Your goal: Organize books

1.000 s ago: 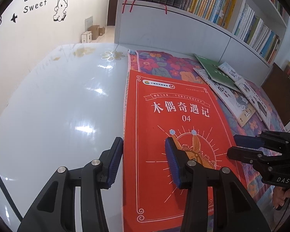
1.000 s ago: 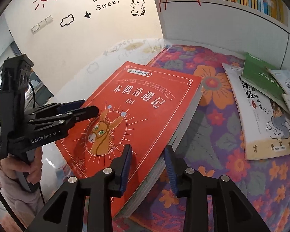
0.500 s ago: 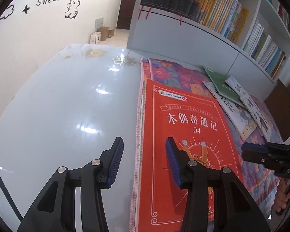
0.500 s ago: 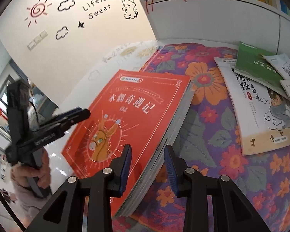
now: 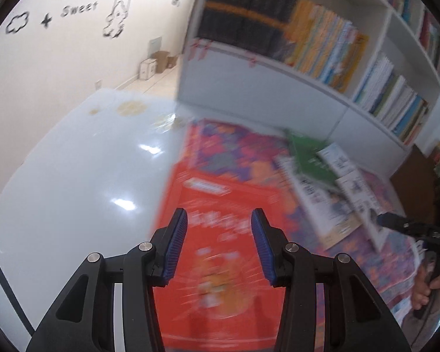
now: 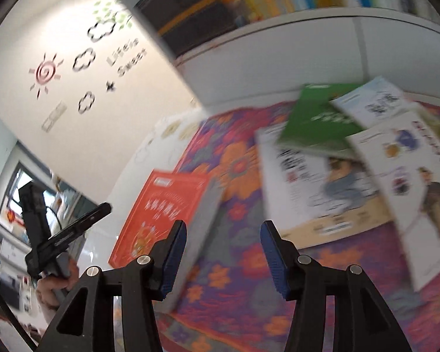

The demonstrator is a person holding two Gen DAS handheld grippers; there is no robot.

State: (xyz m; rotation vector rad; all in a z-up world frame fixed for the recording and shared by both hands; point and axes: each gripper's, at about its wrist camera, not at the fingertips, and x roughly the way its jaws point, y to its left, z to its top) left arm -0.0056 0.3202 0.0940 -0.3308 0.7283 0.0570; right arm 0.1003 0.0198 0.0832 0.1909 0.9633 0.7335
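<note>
Now both claws stand apart, gripping nothing: left gripper (image 5: 219,248) hovers above the red book (image 5: 220,234); right gripper (image 6: 223,256), whose jaws just opened, faces loose books (image 6: 322,182) at one o'clock, likely next.

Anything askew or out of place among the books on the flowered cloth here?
Yes. The green book and several white picture books lie fanned and overlapping at different angles on the flowered cloth rather than stacked. The red book lies apart, near the cloth's edge. No damage shows, though both views are blurred.
</note>
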